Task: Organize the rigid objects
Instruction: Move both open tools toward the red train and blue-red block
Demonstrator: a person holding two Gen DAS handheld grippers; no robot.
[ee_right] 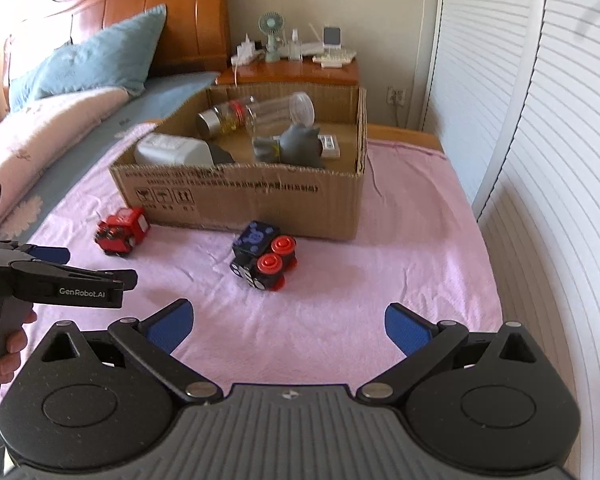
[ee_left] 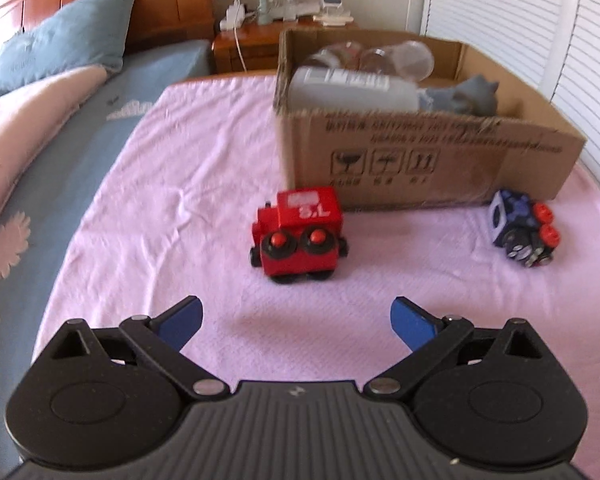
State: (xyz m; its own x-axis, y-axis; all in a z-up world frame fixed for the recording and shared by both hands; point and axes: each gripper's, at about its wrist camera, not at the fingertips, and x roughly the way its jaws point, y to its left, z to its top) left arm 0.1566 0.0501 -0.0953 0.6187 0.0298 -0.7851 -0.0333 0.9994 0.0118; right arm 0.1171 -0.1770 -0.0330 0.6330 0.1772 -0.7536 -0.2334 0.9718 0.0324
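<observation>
A red toy train (ee_left: 298,234) lies on the pink cloth just ahead of my left gripper (ee_left: 296,322), which is open and empty. It also shows in the right wrist view (ee_right: 122,231). A dark blue toy train with red wheels (ee_right: 265,262) lies ahead of my right gripper (ee_right: 287,326), which is open and empty; it shows at the right in the left wrist view (ee_left: 524,233). Behind both toys stands an open cardboard box (ee_right: 260,196) (ee_left: 440,160) holding a white bottle (ee_right: 172,150), glass jars (ee_right: 256,114) and a grey figure (ee_right: 296,145).
The pink cloth (ee_right: 340,292) covers a table beside a bed with pillows (ee_right: 96,60) at the left. A wooden nightstand (ee_right: 300,70) with a small fan stands behind the box. White slatted doors (ee_right: 540,160) run along the right. The left gripper's body (ee_right: 60,280) shows at the left.
</observation>
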